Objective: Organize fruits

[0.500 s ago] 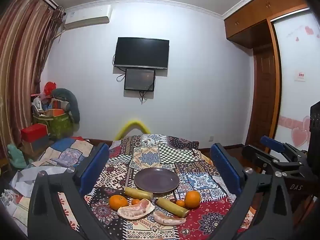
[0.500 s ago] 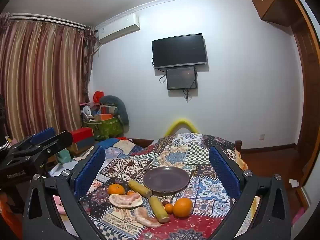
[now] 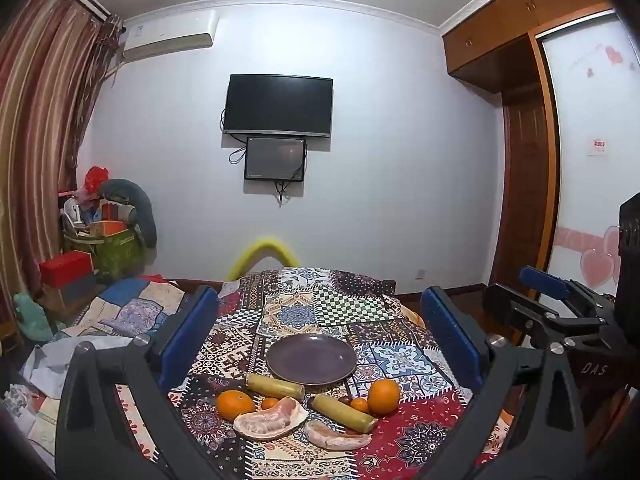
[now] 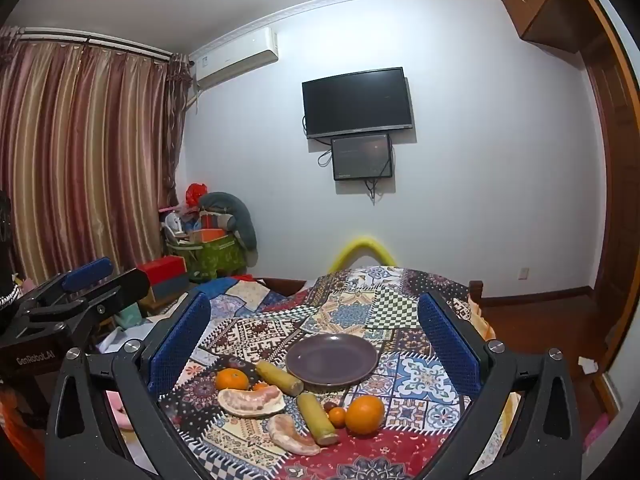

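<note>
A: Entry, start state. The left gripper (image 3: pixel 320 344) and the right gripper (image 4: pixel 314 344) are both held above the near edge of the patchwork cloth (image 3: pixel 304 304), jaws spread wide, nothing between them. Why so high and so far back?

B: It is judged that the whole layout is being kept in view before a first pick is chosen. No fruit is touched by either tool.

A: Fruit positions to be noted.

B: The purple plate (image 3: pixel 311 359) is bare. In front of it two yellow cane-like sticks are laid: one (image 3: pixel 275 385) touching the plate's near rim, the other (image 3: pixel 344 413) angled to the right. A large orange (image 3: pixel 384 396) sits at the right with a small one (image 3: pixel 359 405) beside it; another large orange (image 3: pixel 235 405) sits at the left, a small one (image 3: pixel 269 403) next to it. Two peeled pomelo pieces (image 3: pixel 270 424) (image 3: pixel 336 437) lie nearest the cameras.

A: Why is the plate set behind the row?

B: Presumably as the collecting spot, with each side's fruit reachable by the gripper on that side. The pomelo flesh is judged soft; a light squeeze would be called for.
</note>
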Action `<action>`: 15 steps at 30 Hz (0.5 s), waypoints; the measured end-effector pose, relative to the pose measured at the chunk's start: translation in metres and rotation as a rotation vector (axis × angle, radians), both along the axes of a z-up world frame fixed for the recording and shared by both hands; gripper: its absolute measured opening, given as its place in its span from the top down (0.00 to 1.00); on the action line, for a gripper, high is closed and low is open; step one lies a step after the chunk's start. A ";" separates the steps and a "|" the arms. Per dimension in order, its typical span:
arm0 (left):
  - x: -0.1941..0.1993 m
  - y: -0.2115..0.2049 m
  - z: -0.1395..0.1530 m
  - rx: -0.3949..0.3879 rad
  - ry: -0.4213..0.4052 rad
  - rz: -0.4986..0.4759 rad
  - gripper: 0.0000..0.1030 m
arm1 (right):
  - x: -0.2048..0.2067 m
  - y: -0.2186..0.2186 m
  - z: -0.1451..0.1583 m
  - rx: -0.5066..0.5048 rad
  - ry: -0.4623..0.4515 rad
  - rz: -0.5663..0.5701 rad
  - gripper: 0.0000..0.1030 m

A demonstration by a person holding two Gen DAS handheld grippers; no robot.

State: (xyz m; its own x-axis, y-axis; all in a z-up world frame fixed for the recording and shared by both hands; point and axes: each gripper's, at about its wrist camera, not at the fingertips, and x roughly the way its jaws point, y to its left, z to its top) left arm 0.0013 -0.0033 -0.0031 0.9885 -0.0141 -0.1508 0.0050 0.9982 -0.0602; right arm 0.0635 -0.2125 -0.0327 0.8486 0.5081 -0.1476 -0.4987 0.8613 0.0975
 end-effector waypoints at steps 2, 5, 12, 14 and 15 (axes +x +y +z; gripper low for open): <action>0.001 -0.001 0.001 0.001 0.002 -0.001 0.01 | 0.003 0.002 0.003 -0.001 0.002 0.000 0.00; 0.001 -0.002 0.001 -0.002 0.002 -0.002 0.01 | 0.003 0.001 0.003 -0.001 0.001 0.000 0.00; 0.002 -0.003 0.002 -0.003 0.006 -0.004 0.01 | 0.003 -0.003 0.002 0.001 0.006 -0.005 0.00; 0.002 -0.003 0.002 -0.004 0.006 -0.004 0.01 | 0.003 -0.005 0.003 0.005 0.008 -0.004 0.00; 0.003 -0.003 0.002 -0.004 0.006 -0.004 0.01 | 0.004 -0.004 0.002 0.004 0.009 -0.004 0.00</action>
State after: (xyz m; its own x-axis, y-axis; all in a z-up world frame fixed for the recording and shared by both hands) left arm 0.0042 -0.0064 -0.0010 0.9875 -0.0190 -0.1566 0.0090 0.9979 -0.0643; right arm 0.0671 -0.2165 -0.0310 0.8494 0.5051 -0.1528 -0.4942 0.8629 0.1056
